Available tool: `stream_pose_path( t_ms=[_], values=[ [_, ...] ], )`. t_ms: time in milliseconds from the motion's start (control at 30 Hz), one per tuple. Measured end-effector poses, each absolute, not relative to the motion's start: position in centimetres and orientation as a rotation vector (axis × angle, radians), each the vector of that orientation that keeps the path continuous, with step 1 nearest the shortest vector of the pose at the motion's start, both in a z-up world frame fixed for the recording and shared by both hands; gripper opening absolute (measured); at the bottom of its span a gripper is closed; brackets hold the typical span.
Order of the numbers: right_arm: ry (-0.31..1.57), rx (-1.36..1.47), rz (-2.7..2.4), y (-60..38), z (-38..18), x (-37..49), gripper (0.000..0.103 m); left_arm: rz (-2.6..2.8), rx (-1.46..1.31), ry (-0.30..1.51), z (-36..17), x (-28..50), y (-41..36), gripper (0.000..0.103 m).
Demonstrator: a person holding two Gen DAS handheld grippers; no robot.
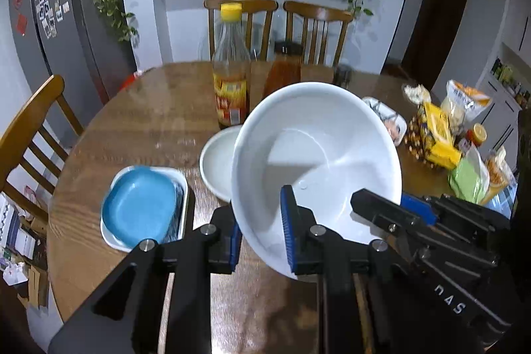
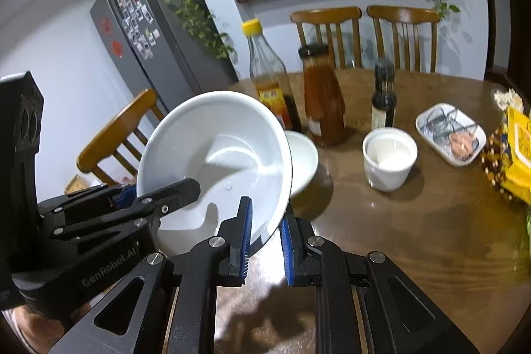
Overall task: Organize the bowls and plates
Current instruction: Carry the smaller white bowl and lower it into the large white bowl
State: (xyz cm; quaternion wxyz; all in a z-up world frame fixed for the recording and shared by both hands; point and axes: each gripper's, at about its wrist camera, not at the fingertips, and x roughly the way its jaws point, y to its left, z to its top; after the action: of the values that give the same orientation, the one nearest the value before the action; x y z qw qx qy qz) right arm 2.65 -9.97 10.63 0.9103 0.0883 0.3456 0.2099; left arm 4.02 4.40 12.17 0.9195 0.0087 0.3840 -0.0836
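A large white bowl [image 1: 315, 155] [image 2: 215, 155] hangs tilted above the wooden table, gripped at its rim from both sides. My left gripper [image 1: 262, 238] is shut on its near left rim. My right gripper [image 2: 265, 238] is shut on its near right rim; it also shows in the left wrist view [image 1: 391, 214]. A smaller white bowl [image 1: 215, 165] [image 2: 302, 158] sits on the table just behind the large one. A blue plate [image 1: 139, 204] lies in a white rectangular tray [image 1: 184, 188] at the left. A small white cup-like bowl [image 2: 390, 158] stands to the right.
A yellow-capped bottle [image 1: 230, 72], a sauce bottle [image 2: 322, 95] and a small dark bottle [image 2: 383, 95] stand behind the bowls. A patterned rectangular dish [image 2: 449, 131] and snack bags [image 1: 438, 135] lie at the right. Wooden chairs [image 1: 30, 135] surround the table [image 2: 415, 238].
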Motion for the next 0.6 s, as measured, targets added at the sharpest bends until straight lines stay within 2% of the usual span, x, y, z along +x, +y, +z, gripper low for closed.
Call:
stream_pose_path(
  t_ms=[300, 600],
  values=[
    [0.718, 0.194, 0.460, -9.3, 12.1, 7.5, 0.018, -0.139, 0.006, 0.784, 13.3, 8.2, 5.3, 0.021],
    [0.846, 0.179, 0.448, -7.7, 7.8, 11.9, 0.018, -0.116, -0.047, 0.924, 8.5, 12.6, 6.5, 0.020]
  ],
)
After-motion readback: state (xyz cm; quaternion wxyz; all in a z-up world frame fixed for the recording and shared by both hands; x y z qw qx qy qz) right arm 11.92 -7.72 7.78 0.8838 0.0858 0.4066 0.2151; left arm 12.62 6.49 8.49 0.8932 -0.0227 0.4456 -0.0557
